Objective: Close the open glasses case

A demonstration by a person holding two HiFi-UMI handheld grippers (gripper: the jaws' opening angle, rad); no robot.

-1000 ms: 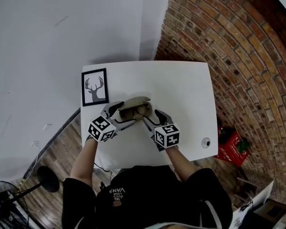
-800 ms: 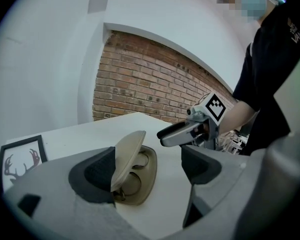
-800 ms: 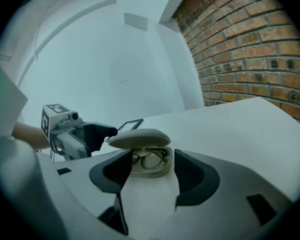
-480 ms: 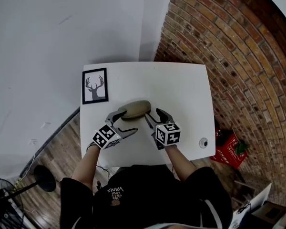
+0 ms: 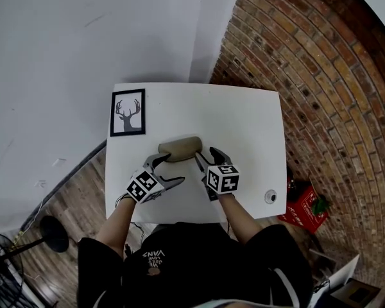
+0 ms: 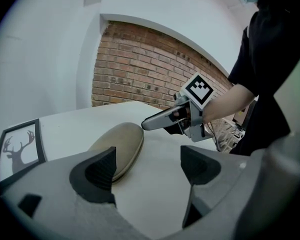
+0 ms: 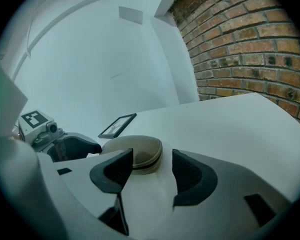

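flanking one closed glasses case (image 5: pixel 179 148) — two grippers: left gripper (image 5: pixel 170 167) spread wide, empty; right gripper (image 5: pixel 204 152) just narrowed, jaws apart, empty.

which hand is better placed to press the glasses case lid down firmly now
Right, probably. The right gripper, jaws just closed slightly but open with nothing between them, points straight at the end of the glasses case. The left gripper, also open, has the case off to its left.

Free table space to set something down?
Free: the table's right side, from the glasses case to the brick-side edge, bar a small round object at its near corner; also the far strip right of the deer picture. Crowded: front centre, left gripper and right gripper (jaws just closing slightly, nothing between) beside the case.
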